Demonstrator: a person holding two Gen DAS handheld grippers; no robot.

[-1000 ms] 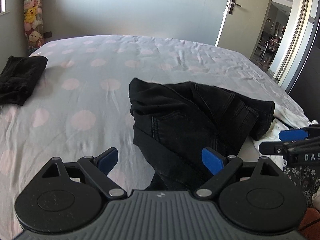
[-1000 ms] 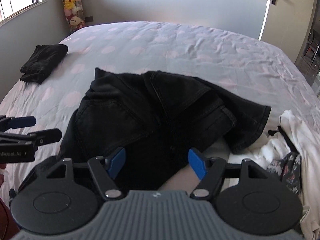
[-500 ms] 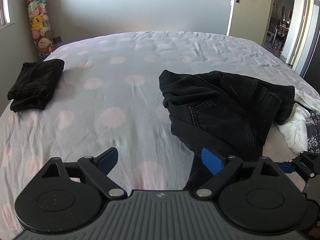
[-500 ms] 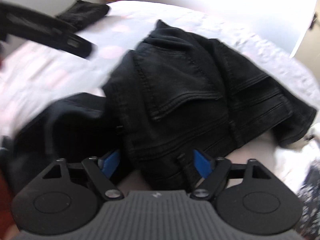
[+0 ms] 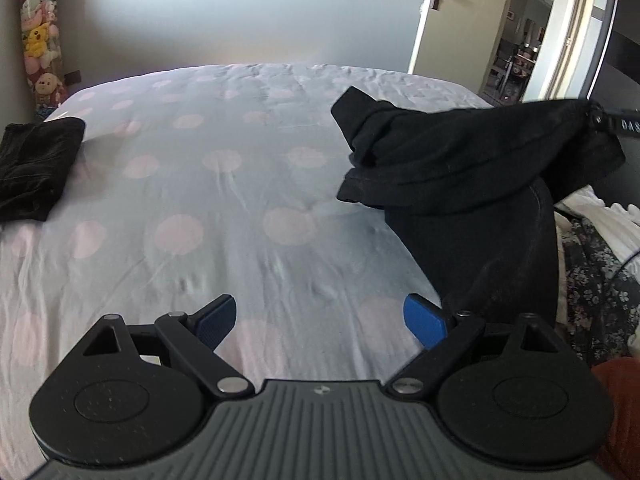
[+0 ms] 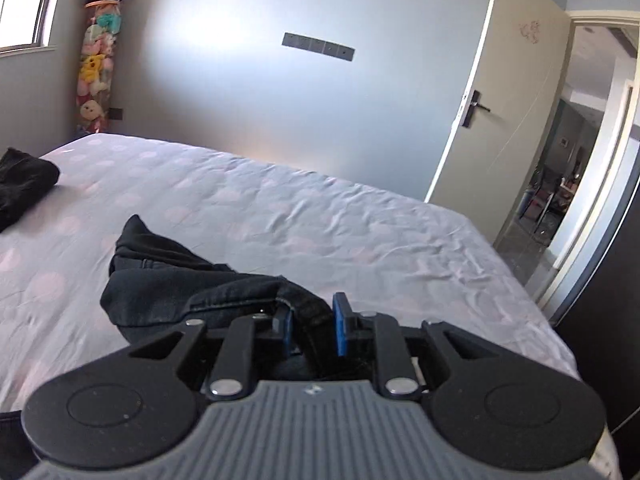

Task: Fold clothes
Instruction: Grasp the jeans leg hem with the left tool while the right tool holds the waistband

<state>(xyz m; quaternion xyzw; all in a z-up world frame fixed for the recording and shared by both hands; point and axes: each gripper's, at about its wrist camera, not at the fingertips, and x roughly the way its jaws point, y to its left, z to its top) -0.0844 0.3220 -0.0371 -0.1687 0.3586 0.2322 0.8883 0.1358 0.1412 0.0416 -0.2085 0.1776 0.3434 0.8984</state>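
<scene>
A pair of black jeans [image 5: 460,160] hangs lifted at the right of the bed, one end raised and the rest trailing down to the sheet. My right gripper [image 6: 312,320] has its jaws closing, and the denim [image 6: 192,280] is pinched between the blue pads. In the left wrist view that gripper [image 5: 616,122] shows at the far right edge, holding up the jeans' top corner. My left gripper [image 5: 320,316] is open low over the polka-dot sheet, left of the hanging jeans, with nothing between its fingers.
A folded black garment [image 5: 32,168] lies at the bed's far left edge. White clothes [image 5: 592,212] and a floral garment [image 5: 600,272] are piled at the right edge. A column of plush toys [image 5: 38,40] stands in the corner, and a door [image 5: 436,12] is open beyond the bed.
The right gripper dropped onto the jeans, closed on them and rose, lifting one end off the bed. The left gripper stayed open and turned slightly left.
</scene>
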